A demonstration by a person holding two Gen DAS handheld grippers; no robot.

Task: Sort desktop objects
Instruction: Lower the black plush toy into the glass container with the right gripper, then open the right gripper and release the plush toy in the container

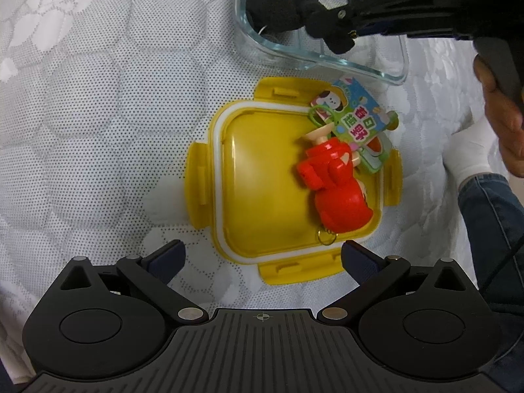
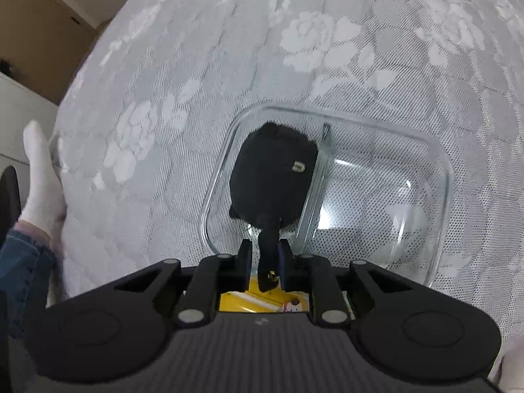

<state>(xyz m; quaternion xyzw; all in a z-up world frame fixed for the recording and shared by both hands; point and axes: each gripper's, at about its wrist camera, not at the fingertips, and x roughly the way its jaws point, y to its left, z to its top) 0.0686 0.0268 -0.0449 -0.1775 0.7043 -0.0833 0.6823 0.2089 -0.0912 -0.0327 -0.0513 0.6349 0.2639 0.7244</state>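
A yellow container lid (image 1: 262, 177) lies on the white lace cloth. On its right side lie a red toy figure (image 1: 337, 183) with a key ring and a colourful tag (image 1: 357, 114). My left gripper (image 1: 262, 257) is open and empty, just short of the lid's near edge. My right gripper (image 2: 266, 262) is shut on the strap of a black plush toy (image 2: 271, 173) whose body sits in the left half of a clear glass container (image 2: 439, 170). The left wrist view shows the right gripper (image 1: 330, 29) over that glass container (image 1: 360, 65) with the black toy (image 1: 281, 0).
The glass container has a divider down its middle (image 2: 314, 193). A hand (image 1: 504, 121) grips the right tool at the right edge. A white-sleeved arm (image 2: 42, 183) rests at the table's left edge. Brown furniture (image 2: 39, 32) stands beyond the table.
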